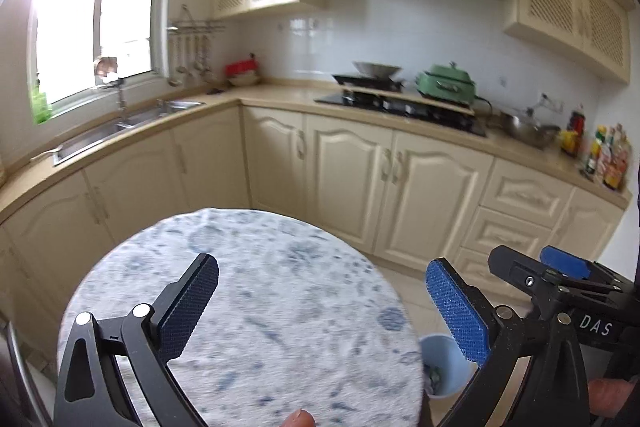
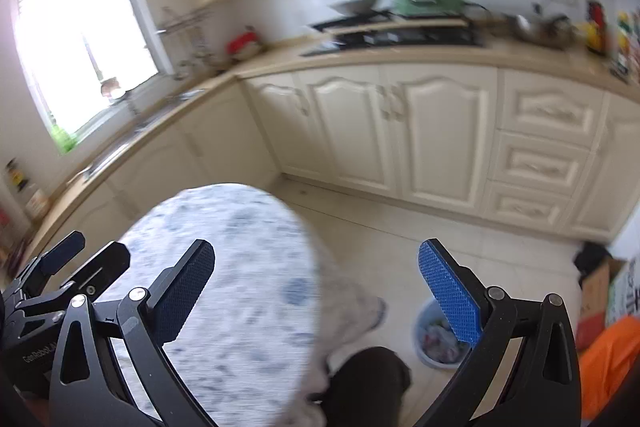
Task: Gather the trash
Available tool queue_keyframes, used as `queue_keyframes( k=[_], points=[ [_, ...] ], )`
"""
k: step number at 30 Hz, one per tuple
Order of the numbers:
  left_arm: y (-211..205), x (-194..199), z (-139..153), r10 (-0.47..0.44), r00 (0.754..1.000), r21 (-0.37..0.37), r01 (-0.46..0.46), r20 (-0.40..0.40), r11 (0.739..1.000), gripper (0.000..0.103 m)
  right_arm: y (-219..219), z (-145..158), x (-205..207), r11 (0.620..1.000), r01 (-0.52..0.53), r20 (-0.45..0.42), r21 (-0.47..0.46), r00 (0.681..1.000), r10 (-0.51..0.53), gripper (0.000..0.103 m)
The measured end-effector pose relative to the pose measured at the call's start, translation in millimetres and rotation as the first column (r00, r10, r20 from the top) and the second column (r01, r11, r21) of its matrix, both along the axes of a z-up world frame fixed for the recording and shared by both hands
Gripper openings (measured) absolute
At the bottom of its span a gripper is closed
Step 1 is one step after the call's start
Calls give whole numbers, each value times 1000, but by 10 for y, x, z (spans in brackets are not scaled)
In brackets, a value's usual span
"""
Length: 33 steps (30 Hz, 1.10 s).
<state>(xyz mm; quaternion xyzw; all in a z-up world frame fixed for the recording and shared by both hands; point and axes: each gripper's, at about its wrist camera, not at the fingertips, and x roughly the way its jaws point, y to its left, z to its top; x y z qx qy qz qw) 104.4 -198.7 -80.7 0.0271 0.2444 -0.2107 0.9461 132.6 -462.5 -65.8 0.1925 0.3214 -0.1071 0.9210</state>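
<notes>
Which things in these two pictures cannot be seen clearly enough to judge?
- Trash in the blue bin: right wrist view, blurred, partly behind the right gripper pad; single items unreadable.
- Blue bin, left wrist view: mostly hidden by the table edge and the left gripper.
- Bottles on the counter: too small and blurred for labels.
- Near table edge: cut off by the frame bottom.

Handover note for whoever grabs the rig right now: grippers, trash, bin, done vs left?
Left gripper: jaws open, empty, above the round table.
Right gripper: jaws open, empty, over the table's edge and the floor.
Blue trash bin: on the floor beside the table, already holding crumpled trash.
Tabletop: no loose trash visible on the patterned cloth.
Left: frames are blurred, so check the table and floor for leftovers.
</notes>
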Motion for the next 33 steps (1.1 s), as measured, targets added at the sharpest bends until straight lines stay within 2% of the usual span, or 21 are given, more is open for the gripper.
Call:
queue_keyframes(
  k=[7,14,20,25,28,33],
  points=[
    [662,-792,74,154,986,-16,-153,71,988,102,720,298,87,991,-128,78,-45,988,132,103],
    [1049,-1450,135,256,962,-50,-252,98,966,102,1236,511,2,975,-181,128,-132,972,198,103],
    [1202,-1678,276,292,949,-74,-285,117,956,102,1546,698,-176,958,-203,165,-201,957,237,103],
    [1329,-1943,338,314,941,-92,-305,123,948,102,1671,799,-369,956,-191,195,-223,952,235,103],
    [1371,-1976,349,322,937,-91,-312,134,946,102,1757,832,-481,953,-178,211,-245,950,232,103],
    [1460,-2119,346,306,942,-100,-294,140,951,102,1845,811,-588,954,-174,225,-243,947,229,103]
  ],
)
